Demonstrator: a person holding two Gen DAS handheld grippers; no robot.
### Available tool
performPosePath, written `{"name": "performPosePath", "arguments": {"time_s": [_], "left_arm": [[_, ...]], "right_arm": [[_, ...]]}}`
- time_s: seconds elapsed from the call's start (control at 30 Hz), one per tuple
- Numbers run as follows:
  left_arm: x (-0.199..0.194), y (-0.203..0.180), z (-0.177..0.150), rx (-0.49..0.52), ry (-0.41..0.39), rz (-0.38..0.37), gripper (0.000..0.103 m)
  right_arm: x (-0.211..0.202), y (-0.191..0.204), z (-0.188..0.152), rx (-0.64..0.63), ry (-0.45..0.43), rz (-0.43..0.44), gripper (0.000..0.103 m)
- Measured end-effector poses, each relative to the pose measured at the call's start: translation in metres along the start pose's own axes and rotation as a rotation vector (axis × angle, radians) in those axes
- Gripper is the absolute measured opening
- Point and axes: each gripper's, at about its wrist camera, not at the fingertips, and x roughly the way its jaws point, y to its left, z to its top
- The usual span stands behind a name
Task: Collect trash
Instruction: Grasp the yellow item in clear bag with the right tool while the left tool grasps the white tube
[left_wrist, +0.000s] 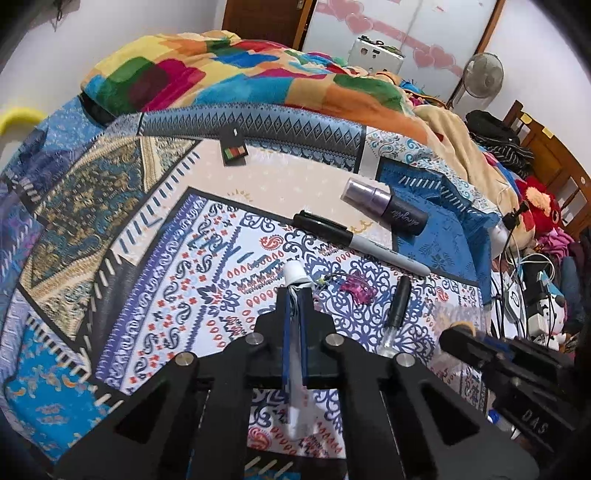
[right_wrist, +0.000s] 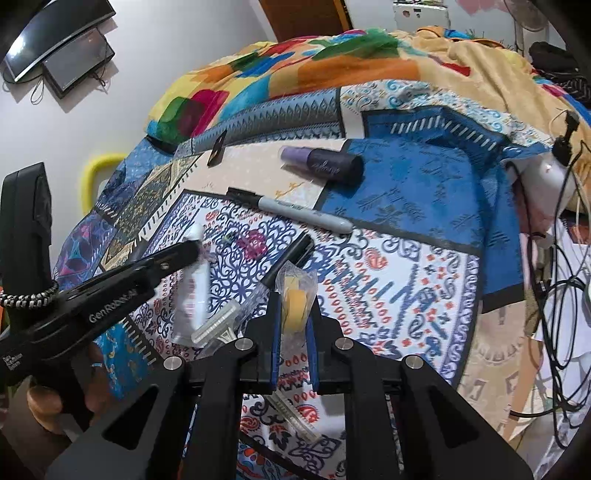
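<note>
Left wrist view: left claw (left_wrist: 295, 295) clenching on a crumpled white tube (left_wrist: 297, 350), pinching it mid-body and holding it off the patterned bedsheet (left_wrist: 166, 314), probably for carrying away as trash. Lying beyond on the bed: black marker (left_wrist: 360, 242), purple spray bottle (left_wrist: 384, 206), pink wrapper scrap (left_wrist: 358, 290), small black-capped vial (left_wrist: 395, 314).

Right wrist view: right claw (right_wrist: 293, 306) grasping a clear plastic wrapper with a yellow piece inside (right_wrist: 295, 295), pads squeezing its sides and keeping it clear of the sheet. Resting just left of it, a clear disposable razor (right_wrist: 218, 326), apparently still awaiting collection. Left claw (right_wrist: 184, 254) showing at left, gripping the white tube.
</note>
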Motion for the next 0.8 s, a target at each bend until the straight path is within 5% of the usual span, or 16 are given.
{"name": "performPosePath", "arguments": {"time_s": [0.4, 0.8], "left_arm": [[-0.074, -0.013, -0.002, 0.095, -0.078, 0.063, 0.003], [-0.171, -0.005, -0.021, 0.084, -0.156, 0.088, 0.003]], "right_arm": [[-0.046, 0.019, 0.009, -0.022, -0.07, -0.015, 0.011], [-0.113, 0.069, 0.005, -0.077, -0.145, 0.016, 0.011]]}}
